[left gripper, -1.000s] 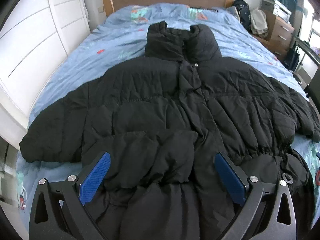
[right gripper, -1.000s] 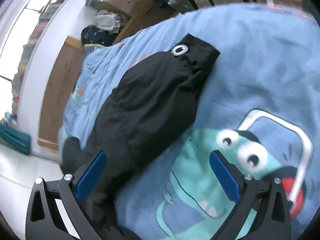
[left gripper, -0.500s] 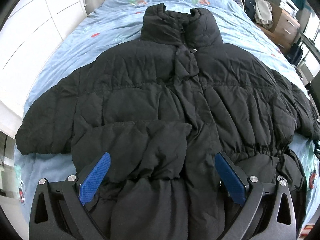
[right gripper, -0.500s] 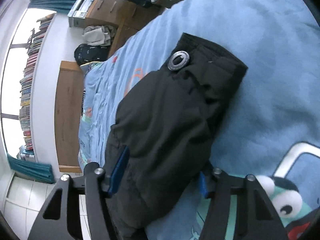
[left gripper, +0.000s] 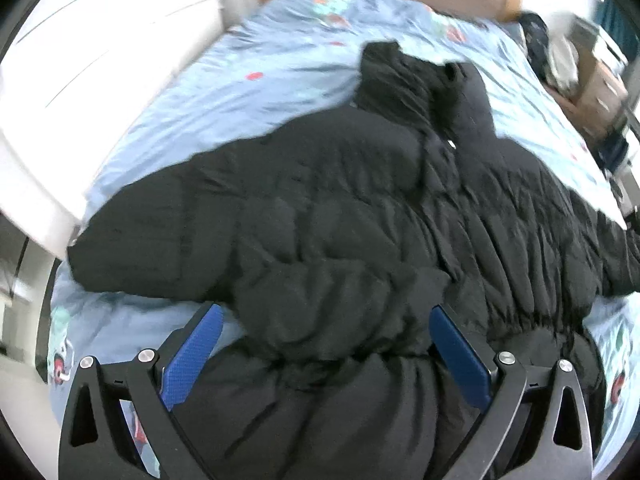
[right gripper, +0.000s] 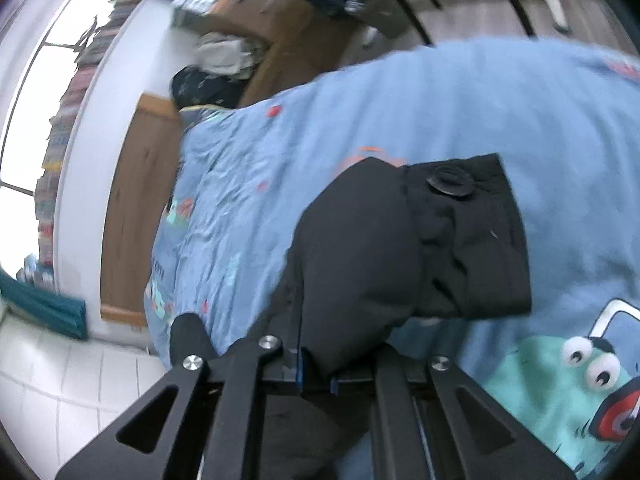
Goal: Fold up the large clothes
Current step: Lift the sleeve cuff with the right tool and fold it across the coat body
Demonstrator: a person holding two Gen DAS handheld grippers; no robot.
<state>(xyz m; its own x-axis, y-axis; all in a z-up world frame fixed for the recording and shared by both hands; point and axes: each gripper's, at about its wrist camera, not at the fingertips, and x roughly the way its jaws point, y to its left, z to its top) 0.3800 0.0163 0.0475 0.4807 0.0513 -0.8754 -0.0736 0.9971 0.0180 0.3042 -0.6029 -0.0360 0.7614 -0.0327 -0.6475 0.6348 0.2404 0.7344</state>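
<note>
step: we have the sleeve (right gripper: pixel 404 248) pinched, first fold starting
right gripper (right gripper: pixel 316 380): jaws just closed, clamped on sleeve fabric
left gripper (left gripper: pixel 324 356): spread wide, pads clear of fabric
jacket (left gripper: pixel 340 208): black, puffy, quilted, flat on blue bedspread (left gripper: pixel 248 76)
next: we likely carry sleeve across the chest

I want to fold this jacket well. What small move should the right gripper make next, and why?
Probably carry the sleeve across onto the jacket's chest. The right gripper's jaws have just closed on the sleeve, whose cuff lies out over the blue bedsheet. The left gripper stands open over the hem.
</note>
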